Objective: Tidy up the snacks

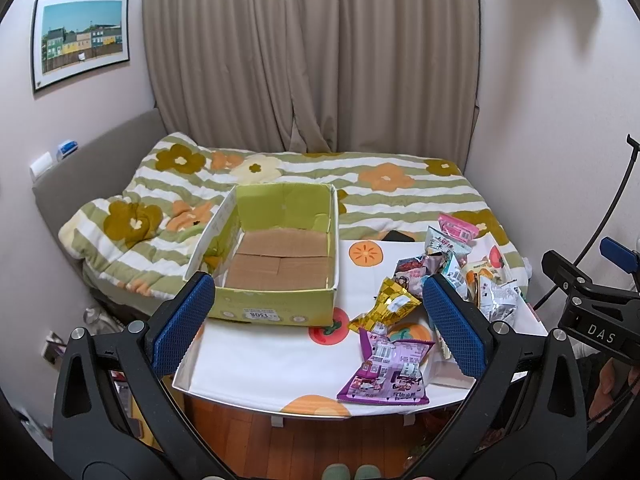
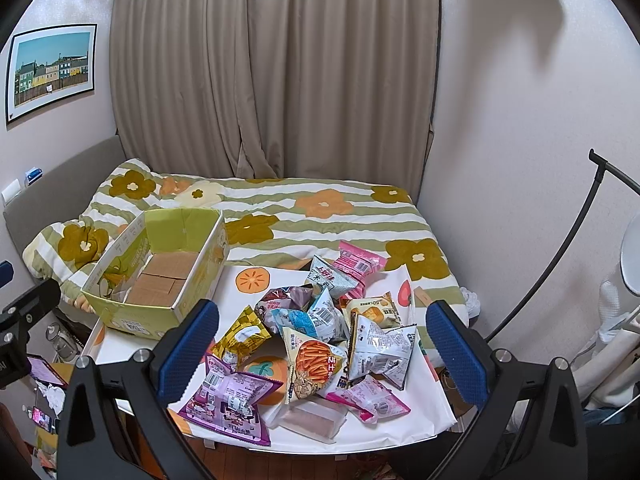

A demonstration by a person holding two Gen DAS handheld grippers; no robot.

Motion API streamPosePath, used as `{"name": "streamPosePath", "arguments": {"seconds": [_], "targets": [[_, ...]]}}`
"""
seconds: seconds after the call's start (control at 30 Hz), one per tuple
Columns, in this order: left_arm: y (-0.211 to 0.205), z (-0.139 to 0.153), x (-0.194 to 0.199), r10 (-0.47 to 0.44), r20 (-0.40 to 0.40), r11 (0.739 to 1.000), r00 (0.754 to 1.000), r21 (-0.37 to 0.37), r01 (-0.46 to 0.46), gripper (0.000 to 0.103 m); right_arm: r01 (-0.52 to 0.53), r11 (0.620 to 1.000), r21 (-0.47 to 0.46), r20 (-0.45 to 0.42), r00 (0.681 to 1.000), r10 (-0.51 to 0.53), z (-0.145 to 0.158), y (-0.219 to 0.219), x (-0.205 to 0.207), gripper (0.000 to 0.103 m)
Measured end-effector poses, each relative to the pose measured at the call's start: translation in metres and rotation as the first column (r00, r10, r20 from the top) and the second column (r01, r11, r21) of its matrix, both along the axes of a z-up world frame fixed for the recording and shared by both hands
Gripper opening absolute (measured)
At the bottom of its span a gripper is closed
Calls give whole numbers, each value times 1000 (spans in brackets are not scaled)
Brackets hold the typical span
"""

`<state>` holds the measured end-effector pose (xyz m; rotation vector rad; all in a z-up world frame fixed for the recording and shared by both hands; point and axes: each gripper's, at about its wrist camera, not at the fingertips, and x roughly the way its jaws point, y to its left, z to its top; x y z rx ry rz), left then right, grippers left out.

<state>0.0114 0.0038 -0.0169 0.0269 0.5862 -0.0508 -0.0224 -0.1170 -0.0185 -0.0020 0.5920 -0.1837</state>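
Snack packets [image 2: 320, 340] heaped right of the empty box [image 2: 160, 280] on the worktop [image 1: 260, 364] | right gripper [image 2: 320, 356] seemingly nearer, directly before the heap | left gripper [image 1: 320, 328] faces the box | both jaws spread, nothing held

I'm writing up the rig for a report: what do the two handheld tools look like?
Both match: the left tool and right tool have black triangular frames with cut-outs, silver bolts and blue textured pads. The right tool's body carries white "DAS" lettering.

Glossy plastic snack packets [image 2: 320, 340], matt cardboard box [image 1: 272, 256], textured rubbery fingers [image 1: 182, 328].
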Motion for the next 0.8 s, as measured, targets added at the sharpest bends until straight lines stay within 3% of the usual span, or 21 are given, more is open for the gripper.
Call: {"name": "streamPosePath", "arguments": {"seconds": [0.27,0.43,0.6,0.8], "targets": [[0,-5,4,-2,-23,1000,1000,-10,1,103,3,1000,0,-3,1000,-3,-2,0,0,103],[-3,-18,21,-29,-117,999,993,-35,25,103,25,999,22,-45,999,-24,-20,-14,-1,103],[-18,-55,39,-72,-245,996,967,-60,59,103,29,996,80,-145,989,-17,-59,-37,4,103],[-44,-113,55,-129,-372,991,919,-73,109,103,23,990,139,-243,970,12,-103,-58,13,103]]}}
